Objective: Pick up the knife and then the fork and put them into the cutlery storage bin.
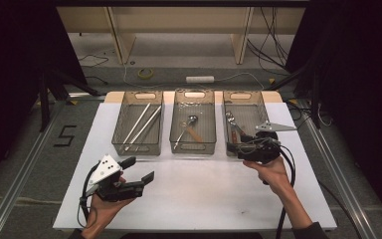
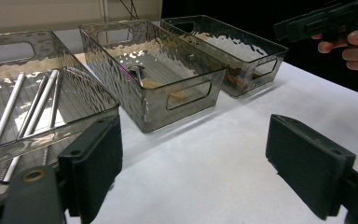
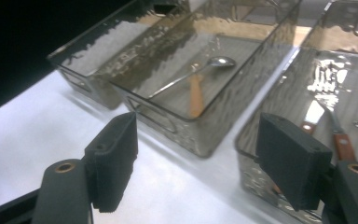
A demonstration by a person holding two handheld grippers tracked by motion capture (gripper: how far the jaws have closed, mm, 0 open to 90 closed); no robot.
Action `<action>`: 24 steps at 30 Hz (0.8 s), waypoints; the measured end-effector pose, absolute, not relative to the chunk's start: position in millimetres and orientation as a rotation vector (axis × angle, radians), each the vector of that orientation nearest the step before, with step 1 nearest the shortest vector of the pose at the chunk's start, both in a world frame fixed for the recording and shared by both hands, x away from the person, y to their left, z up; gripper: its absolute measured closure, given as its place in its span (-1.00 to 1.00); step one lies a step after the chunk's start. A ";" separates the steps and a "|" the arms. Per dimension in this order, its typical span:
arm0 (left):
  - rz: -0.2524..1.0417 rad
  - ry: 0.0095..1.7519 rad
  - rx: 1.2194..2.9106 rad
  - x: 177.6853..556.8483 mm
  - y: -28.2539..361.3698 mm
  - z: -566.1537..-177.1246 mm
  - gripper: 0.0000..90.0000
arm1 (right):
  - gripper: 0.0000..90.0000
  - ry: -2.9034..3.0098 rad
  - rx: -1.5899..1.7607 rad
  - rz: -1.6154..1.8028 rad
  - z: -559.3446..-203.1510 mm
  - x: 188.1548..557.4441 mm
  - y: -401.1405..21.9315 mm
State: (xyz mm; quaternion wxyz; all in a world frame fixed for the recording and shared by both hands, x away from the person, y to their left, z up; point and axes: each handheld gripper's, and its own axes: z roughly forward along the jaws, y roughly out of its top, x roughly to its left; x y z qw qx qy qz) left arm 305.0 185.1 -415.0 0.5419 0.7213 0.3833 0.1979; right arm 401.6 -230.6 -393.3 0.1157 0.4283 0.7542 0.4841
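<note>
Three clear bins stand in a row at the back of the white table (image 1: 194, 194). The left bin (image 1: 137, 148) holds metal straws (image 1: 142, 124). A spoon (image 1: 193, 119) and a wooden-handled tool lie in the middle bin (image 1: 193, 148). The right bin (image 1: 243, 97) holds wooden-handled cutlery (image 1: 234, 127). My left gripper (image 1: 139, 169) hovers open and empty over the table's front left, facing the bins (image 2: 193, 163). My right gripper (image 1: 235, 148) is open at the right bin's front wall, nothing between its jaws (image 3: 200, 158). In its view the spoon (image 3: 219, 61) lies ahead.
The bins' front walls stand close in front of both grippers. White table surface stretches between the two hands. Beyond the table, cables, a roll of tape (image 1: 145, 73) and a white strip (image 1: 200, 78) lie on the floor. Metal rails run along both table sides.
</note>
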 end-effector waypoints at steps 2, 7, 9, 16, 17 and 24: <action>0.471 0.908 1.715 304.7 185.3 -415.2 -0.59 | -0.33 2.211 1.233 1.435 -394.4 398.1 -229.1; 0.469 0.906 1.715 304.0 186.3 -415.3 -0.59 | -0.34 2.211 1.195 1.463 -395.3 387.3 -226.9; 0.469 0.907 1.714 303.9 186.7 -415.3 -0.59 | -0.35 2.210 1.186 1.482 -396.3 383.0 -226.6; 0.468 0.903 1.719 303.8 186.2 -415.1 -0.60 | -0.37 2.220 1.153 1.511 -401.7 370.1 -227.2; 0.468 0.902 1.719 303.9 186.1 -415.1 -0.60 | -0.37 2.218 1.152 1.513 -402.6 368.5 -227.6; 0.469 0.902 1.719 303.7 186.2 -415.2 -0.59 | -0.37 2.230 1.134 1.514 -407.7 359.3 -229.2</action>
